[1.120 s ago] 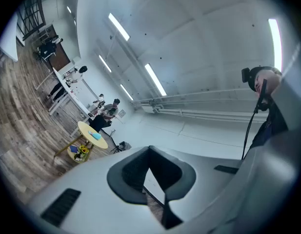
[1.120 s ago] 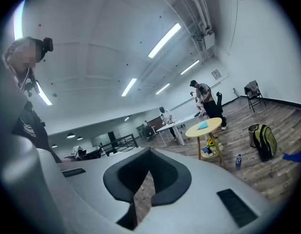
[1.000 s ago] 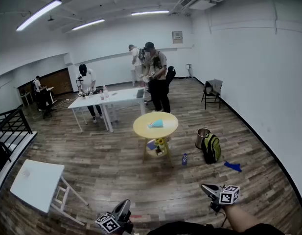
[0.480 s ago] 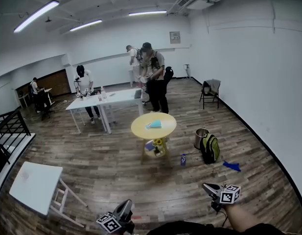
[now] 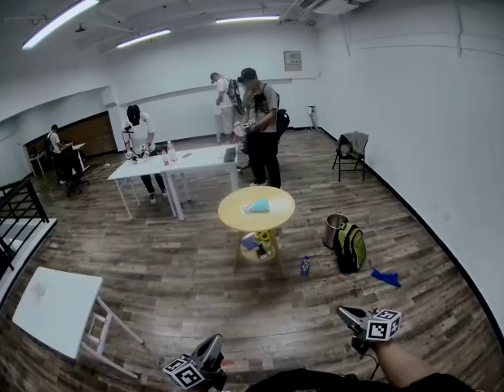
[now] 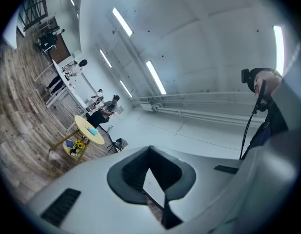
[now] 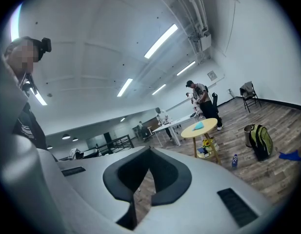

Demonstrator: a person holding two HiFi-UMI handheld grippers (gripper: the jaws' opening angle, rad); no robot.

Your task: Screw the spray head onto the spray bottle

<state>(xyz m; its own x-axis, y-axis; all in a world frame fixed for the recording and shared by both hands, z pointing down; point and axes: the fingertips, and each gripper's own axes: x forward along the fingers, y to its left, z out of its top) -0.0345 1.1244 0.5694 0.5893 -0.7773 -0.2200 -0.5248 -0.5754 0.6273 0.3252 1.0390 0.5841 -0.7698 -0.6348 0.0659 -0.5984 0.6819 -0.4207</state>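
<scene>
Head view: the left gripper point(image 5: 211, 345) and the right gripper point(image 5: 343, 314) sit low at the bottom edge, well apart. A wide stretch of bare wood-plank floor point(image 5: 186, 276) lies ahead of them. It is bounded at left by a small white square table point(image 5: 55, 309) and a black stair railing point(image 5: 15, 211), and at right by the white wall point(image 5: 435, 145).

Across that open floor stands a round yellow table point(image 5: 278, 211) with a pale blue object point(image 5: 258, 207) on top. A small blue bottle point(image 5: 305, 265) stands upright on the floor just beside the table's legs, near a green-and-black backpack point(image 5: 351, 247) and a metal bin point(image 5: 336, 229). It is too small to tell whether it carries a spray head. A blue cloth point(image 5: 387, 278) lies farther right. People stand at a long white table point(image 5: 190, 162) behind.

Left gripper view: the jaws are closed together with nothing between them. The view is tilted toward the ceiling, with the round yellow table small at left.

Right gripper view: the jaws are also closed and empty. Beyond them the floor runs clear to the round yellow table. The small blue bottle shows as a slim upright shape, darker at the top, between table and backpack.
</scene>
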